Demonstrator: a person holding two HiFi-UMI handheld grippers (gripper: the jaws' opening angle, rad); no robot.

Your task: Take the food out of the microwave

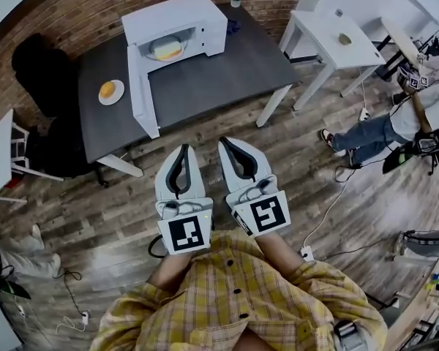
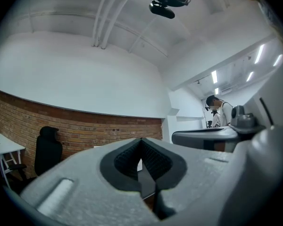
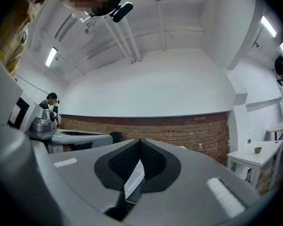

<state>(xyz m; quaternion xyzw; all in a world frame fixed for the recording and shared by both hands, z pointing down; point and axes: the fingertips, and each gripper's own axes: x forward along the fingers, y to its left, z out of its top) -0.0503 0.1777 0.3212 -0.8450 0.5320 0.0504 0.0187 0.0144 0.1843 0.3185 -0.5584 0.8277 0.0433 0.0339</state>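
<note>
Plank flooring [image 1: 307, 174] lies beneath the left gripper [image 1: 182, 152] and right gripper [image 1: 230, 146], jaws pressed together empty, short of the table [image 1: 205, 79] whose back edge carries the microwave [image 1: 179, 17] with food [image 1: 166, 48] inside; its swung-out door [image 1: 143, 93] could get clipped reaching in.

You're looking at a white microwave [image 1: 177, 22] standing toward the far edge of a dark table [image 1: 205, 79], with its door [image 1: 141, 86] swung fully open and reaching out over the tabletop toward you. The food [image 1: 166, 48], a yellow-orange portion on a pale plate [image 1: 155, 52], is inside the lit cavity.
</note>
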